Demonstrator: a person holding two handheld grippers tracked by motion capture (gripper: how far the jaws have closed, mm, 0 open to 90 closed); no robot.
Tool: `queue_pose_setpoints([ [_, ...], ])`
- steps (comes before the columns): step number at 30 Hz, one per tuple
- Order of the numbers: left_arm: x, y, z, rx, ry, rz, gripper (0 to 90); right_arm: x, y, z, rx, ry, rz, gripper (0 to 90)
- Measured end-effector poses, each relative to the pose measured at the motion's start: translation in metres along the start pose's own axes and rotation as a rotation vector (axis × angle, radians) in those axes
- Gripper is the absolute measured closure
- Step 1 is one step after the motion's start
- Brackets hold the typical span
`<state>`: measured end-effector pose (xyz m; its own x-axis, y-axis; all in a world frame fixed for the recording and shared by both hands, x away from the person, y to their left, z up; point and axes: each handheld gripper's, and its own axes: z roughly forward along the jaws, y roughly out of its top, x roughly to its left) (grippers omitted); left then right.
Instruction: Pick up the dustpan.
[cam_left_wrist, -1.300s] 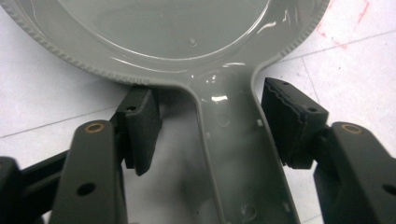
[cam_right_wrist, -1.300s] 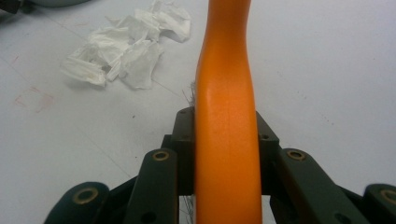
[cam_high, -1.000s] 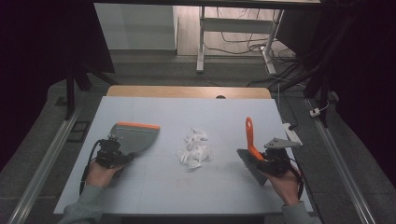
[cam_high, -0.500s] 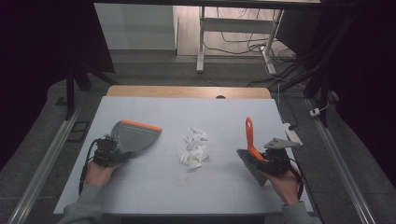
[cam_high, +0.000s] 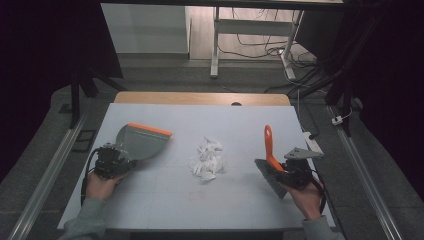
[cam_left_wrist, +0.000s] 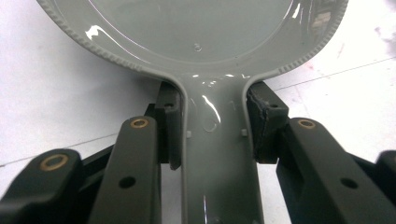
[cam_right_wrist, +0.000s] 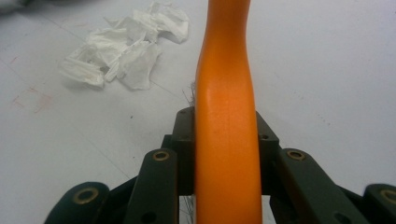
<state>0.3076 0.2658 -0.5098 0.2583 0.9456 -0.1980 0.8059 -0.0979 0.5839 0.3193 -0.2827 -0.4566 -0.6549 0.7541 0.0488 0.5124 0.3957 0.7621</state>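
Left tongs (cam_high: 120, 161), held in a hand (cam_high: 100, 185) near the counter's (cam_high: 165, 205) left edge, are clenched on the narrow handle of a grey dustpan (cam_high: 142, 142). In the left gripper view the two jaws press against both sides of that handle, and the pan's (cam_left_wrist: 196, 37) glossy grey bowl spreads out beyond them over the white surface. From above, the dustpan lies flat on the counter, its orange lip pointing toward the middle.

Right tongs (cam_high: 280, 170), held in a hand (cam_high: 305, 197) near the counter's right edge, are clenched on the orange handle of a brush (cam_high: 270, 150). In the right gripper view the jaws grip the handle (cam_right_wrist: 226, 130) from both sides. From above, the handle rises upward and away, while the dark bristle head sits low by the tongs, close to the counter.

Between the two tools, at the counter's middle, lies a small heap of crumpled white paper (cam_high: 207, 159), apart from both dustpan and brush. In the right gripper view the paper (cam_right_wrist: 126, 46) sits beyond the jaws, toward the upper left.

Past the counter's far edge, a wooden strip (cam_high: 200, 98) runs across, with floor cables (cam_high: 300, 75) beyond.
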Motion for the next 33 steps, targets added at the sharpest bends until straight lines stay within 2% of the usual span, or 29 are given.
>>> queue_pose_setpoints([
  [18,0.007,-0.004,-0.022,-0.065,-0.069,0.093,61.8,-0.001,0.000,-0.002,-0.014,-0.008,-0.001,70.3],
  [22,0.008,-0.005,-0.026,-0.064,-0.070,0.102,61.8,-0.002,-0.001,-0.002,-0.017,-0.009,0.001,70.4],
  [27,0.011,-0.007,-0.030,-0.072,-0.095,0.122,61.7,-0.002,0.000,-0.003,-0.020,-0.011,0.002,70.4],
  [33,0.014,-0.009,-0.038,-0.082,-0.097,0.130,61.7,-0.002,-0.001,-0.002,-0.021,-0.013,0.002,70.3],
])
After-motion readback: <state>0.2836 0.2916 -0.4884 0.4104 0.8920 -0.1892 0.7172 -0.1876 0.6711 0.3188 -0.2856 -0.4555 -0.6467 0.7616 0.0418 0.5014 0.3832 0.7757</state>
